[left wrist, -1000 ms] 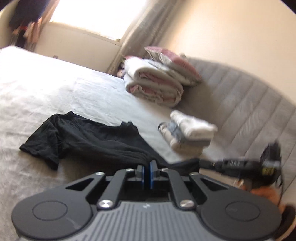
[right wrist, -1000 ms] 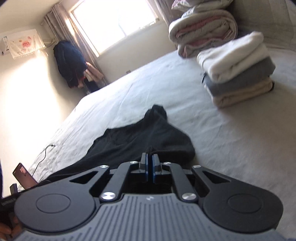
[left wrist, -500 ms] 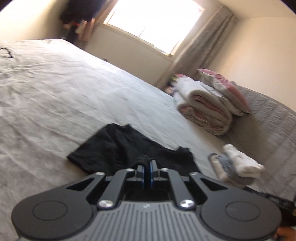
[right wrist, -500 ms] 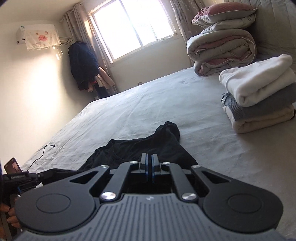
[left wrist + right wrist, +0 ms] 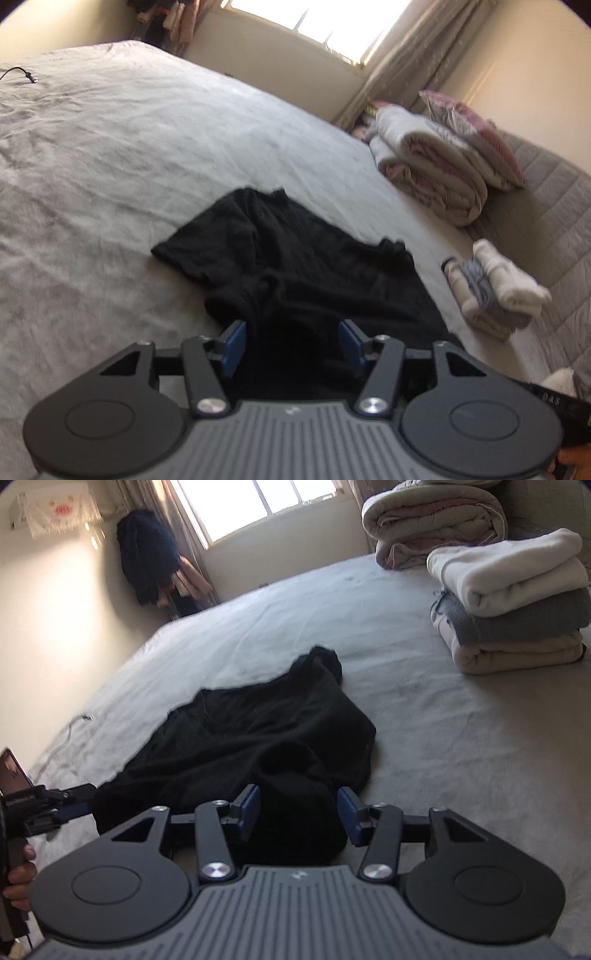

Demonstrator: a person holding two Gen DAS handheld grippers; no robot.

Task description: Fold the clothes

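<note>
A black T-shirt (image 5: 288, 258) lies crumpled on the grey bed sheet (image 5: 110, 166). My left gripper (image 5: 291, 339) sits low over its near edge. Its jaws are opening, and a loose bunch of black cloth lies between the blue pads (image 5: 234, 341), which do not press on it. In the right wrist view the same shirt (image 5: 258, 731) spreads away to the left. My right gripper (image 5: 299, 808) is at its near right corner, jaws opening too, with a hump of cloth between them and no grip. The left gripper (image 5: 62, 801) shows at the shirt's left end, held by a hand (image 5: 18, 878).
A stack of folded white, grey and beige clothes (image 5: 517, 602) (image 5: 495, 291) stands on the bed to the right. Rolled quilts (image 5: 432, 173) and a pillow lie against the padded headboard (image 5: 546, 206). A phone (image 5: 13, 771) and a cable (image 5: 26, 75) lie at the left.
Both grippers were shut on the shirt's near edge; both jaws now stand apart. Both hands have sunk toward the bed, and the cloth has settled onto the sheet.
</note>
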